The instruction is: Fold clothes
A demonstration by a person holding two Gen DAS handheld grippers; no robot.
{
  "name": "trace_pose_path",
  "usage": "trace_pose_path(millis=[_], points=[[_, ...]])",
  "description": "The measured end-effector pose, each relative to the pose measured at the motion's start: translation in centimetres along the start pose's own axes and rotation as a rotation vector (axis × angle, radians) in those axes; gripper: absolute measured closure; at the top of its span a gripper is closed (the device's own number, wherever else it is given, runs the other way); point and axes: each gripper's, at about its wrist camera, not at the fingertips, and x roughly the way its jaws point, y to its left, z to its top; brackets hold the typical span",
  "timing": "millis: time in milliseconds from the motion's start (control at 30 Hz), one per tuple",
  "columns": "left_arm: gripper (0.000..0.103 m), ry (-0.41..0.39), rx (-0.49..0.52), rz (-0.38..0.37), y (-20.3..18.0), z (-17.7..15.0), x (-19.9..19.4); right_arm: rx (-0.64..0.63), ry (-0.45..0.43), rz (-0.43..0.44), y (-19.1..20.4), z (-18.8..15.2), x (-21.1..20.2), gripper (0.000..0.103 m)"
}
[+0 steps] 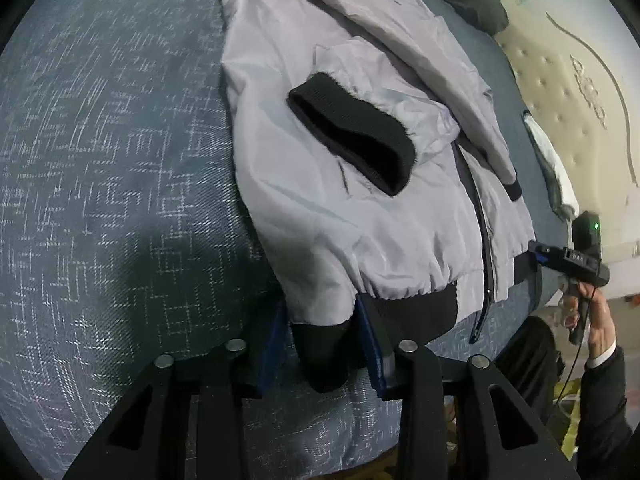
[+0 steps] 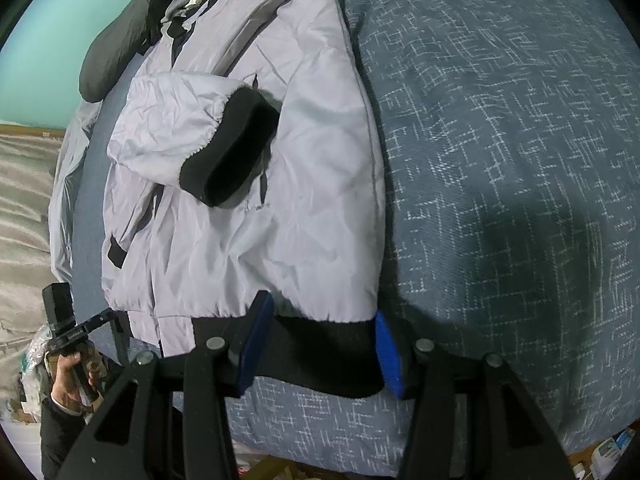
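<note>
A bed [image 1: 100,160] covered in a blue-grey spread with a pale crosshatch pattern fills both wrist views. On it lies a light grey jacket [image 1: 320,208], front up, both sleeves folded in across the chest, its black ribbed hem [image 2: 320,352] toward the near edge of the bed. One black sleeve cuff [image 1: 352,136] rests open-mouthed on the middle of the jacket. A dark pillow [image 2: 112,56] sits past the collar at the far end, and a cream tufted headboard [image 1: 568,92] stands beside the bed. The left gripper [image 1: 324,340] has its jaws set fairly wide on either side of one corner of the hem, blue pads [image 1: 372,344] close to the black ribbing; whether they press it cannot be told. The right gripper [image 2: 316,344] likewise straddles the other hem corner with wide jaws, the ribbing lying between its blue pads. A hand [image 1: 588,312] in a dark sleeve grips the right gripper's handle.
</note>
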Motion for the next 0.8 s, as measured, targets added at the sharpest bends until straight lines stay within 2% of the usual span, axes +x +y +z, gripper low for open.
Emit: trace_pose_path(millis=[67, 200, 300, 467, 800], points=[[0.074, -0.003, 0.01, 0.004, -0.2, 0.0, -0.2, -0.007, -0.003, -0.002, 0.1, 0.0, 0.0, 0.059], [0.078, -0.008, 0.031, 0.013, -0.7, 0.0, -0.5, -0.029, -0.025, 0.003, 0.5, 0.0, -0.7, 0.078], [0.082, -0.014, 0.046, 0.016, -1.2, 0.1, -1.1, -0.046, -0.041, 0.007, 0.8, 0.0, -1.2, 0.086], [0.087, -0.025, 0.072, 0.019, -2.3, 0.1, -2.3, -0.073, -0.067, 0.012, 1.3, 0.0, -2.1, 0.09], [0.089, -0.048, 0.122, 0.024, -4.6, 0.3, -4.9, -0.129, -0.114, 0.05, 2.6, -0.1, -4.3, 0.092]])
